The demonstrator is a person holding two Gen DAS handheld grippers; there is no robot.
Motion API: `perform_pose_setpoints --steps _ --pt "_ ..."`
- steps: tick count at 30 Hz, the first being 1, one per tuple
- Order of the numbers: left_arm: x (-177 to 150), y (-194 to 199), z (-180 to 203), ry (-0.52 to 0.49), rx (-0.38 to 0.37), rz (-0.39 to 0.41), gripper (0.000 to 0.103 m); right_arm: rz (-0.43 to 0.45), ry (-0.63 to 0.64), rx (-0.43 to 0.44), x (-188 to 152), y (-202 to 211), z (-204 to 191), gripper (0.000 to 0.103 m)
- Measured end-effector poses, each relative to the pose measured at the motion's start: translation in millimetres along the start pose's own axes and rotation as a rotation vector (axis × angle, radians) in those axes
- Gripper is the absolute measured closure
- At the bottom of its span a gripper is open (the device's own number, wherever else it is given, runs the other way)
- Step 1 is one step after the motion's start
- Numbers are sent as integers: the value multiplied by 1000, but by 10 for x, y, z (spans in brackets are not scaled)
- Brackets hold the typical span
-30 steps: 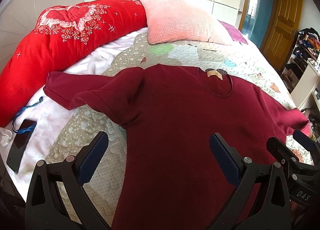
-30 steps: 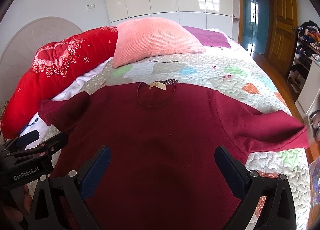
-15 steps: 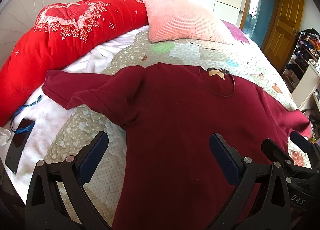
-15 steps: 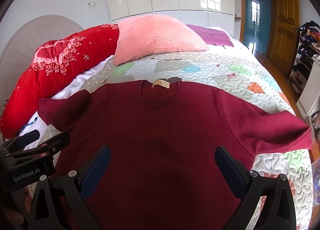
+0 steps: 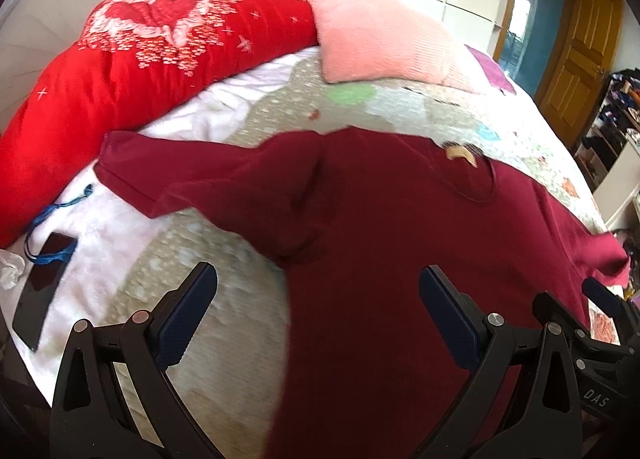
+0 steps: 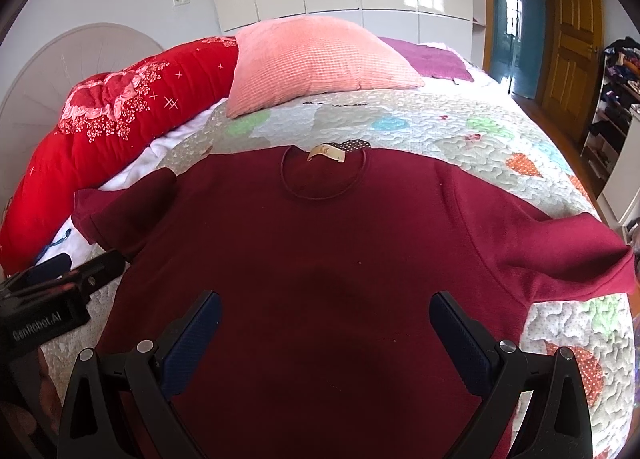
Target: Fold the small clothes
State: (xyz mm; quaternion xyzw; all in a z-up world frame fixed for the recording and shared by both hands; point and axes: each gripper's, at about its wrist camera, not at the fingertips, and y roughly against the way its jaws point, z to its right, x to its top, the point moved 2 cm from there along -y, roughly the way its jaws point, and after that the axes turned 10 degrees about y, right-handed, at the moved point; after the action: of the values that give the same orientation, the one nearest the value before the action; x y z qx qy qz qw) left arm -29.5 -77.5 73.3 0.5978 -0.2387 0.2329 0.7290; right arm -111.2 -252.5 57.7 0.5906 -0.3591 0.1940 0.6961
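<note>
- Left wrist view: motion blur smears the picture, and my left gripper (image 5: pixel 318 299) covers the lower hem of the one maroon shirt (image 5: pixel 400 259). Its jaws stand wide, holding nothing. One phone (image 5: pixel 40 291) lies on the white sheet (image 5: pixel 100 239).
- Right wrist view: the shirt lies flat, front up, on the bed's quilt (image 6: pixel 460 131), both sleeves spread, tan label at the collar. My right gripper (image 6: pixel 326 319) gapes wide, empty, above it. One pink pillow (image 6: pixel 316 59), one red duvet (image 6: pixel 120 131).
</note>
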Motion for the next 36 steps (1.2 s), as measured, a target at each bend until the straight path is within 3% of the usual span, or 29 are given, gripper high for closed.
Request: perform_pose_setpoints --steps 4,10,13,15,20,22,25,26,27,28,29,33,36 --pt "198 -13 -438 105 -8 -3 1 -5 8 14 18 -46 -42 0" --pt "518 -229 -1303 313 72 34 3 -1 -9 53 41 -80 -87 0" --pt "651 -514 -1705 418 107 3 14 -10 -1 68 46 -123 -127 0" --pt "710 -717 -1931 492 122 -34 31 -21 3 74 36 -166 -149 0" --pt "845 -1089 -2183 598 132 -40 31 -58 9 89 5 -299 -157 0" --pt "888 -1244 -2209 611 140 -46 31 -70 7 87 -3 -342 -141 0" --pt "950 -1321 -2132 548 186 8 32 -85 -4 81 -17 -401 -94 0" --pt "966 -1345 -2095 514 198 13 47 -89 -10 81 -24 -416 -83 0" --pt "976 -1345 -2085 492 206 21 74 -93 -16 81 -30 -429 -70 0" --pt "995 -1337 -2067 473 189 25 87 -97 -23 82 -37 -440 -59 0" --pt "1010 -1331 -2077 473 166 20 94 -102 -27 83 -46 -447 -52 0" --pt "1127 -1076 -2046 447 143 61 96 -95 -17 83 -49 -408 -63 0" --pt "1340 -561 -1946 411 108 174 96 -74 -12 85 -36 -330 -54 0"
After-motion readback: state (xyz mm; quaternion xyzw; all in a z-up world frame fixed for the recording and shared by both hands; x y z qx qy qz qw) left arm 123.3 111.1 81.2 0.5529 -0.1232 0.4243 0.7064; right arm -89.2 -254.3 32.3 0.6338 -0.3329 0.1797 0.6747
